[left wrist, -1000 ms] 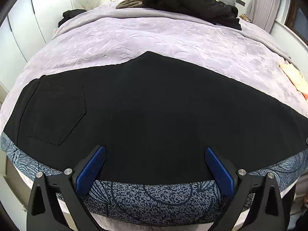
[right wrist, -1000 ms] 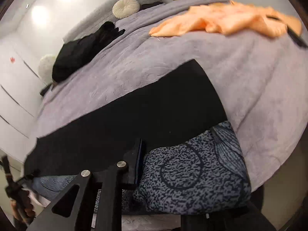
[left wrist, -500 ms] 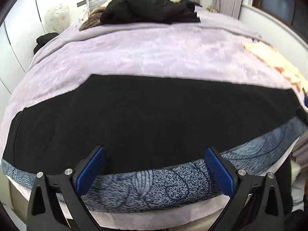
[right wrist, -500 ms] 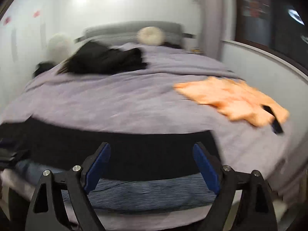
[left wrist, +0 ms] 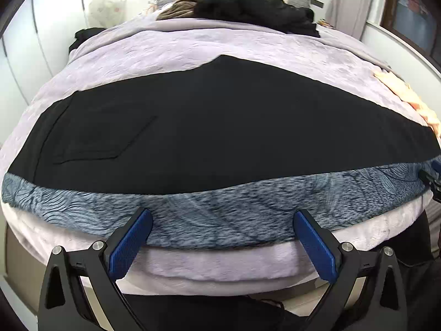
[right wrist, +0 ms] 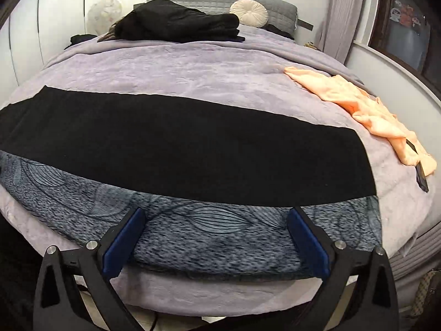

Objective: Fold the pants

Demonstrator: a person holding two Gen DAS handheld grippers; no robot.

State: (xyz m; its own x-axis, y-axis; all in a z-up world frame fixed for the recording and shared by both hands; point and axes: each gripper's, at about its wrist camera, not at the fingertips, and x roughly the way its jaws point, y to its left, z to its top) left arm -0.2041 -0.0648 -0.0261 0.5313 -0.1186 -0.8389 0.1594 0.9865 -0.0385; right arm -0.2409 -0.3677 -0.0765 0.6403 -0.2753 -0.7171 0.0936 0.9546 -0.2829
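Observation:
The black pants (left wrist: 220,121) lie flat across the near part of the bed, folded lengthwise, back pocket at the left. They rest on a blue-grey patterned cloth (left wrist: 220,204) that shows along the near edge. My left gripper (left wrist: 220,234) is open and empty, just in front of the cloth's near edge. In the right wrist view the pants' leg end (right wrist: 193,149) stretches to the right, over the same patterned cloth (right wrist: 220,234). My right gripper (right wrist: 215,234) is open and empty above the cloth's near edge.
The lilac bedspread (right wrist: 193,69) covers the bed. An orange garment (right wrist: 363,102) with a dark phone-like object (right wrist: 421,176) lies at the right. A black clothes pile (right wrist: 179,22) and round cushion (right wrist: 249,12) sit by the headboard. A wall runs along the right.
The right gripper was shut on the cloth edge one second ago; it has let go, opened and swung to face the bed. The left gripper has drawn back from the pants.

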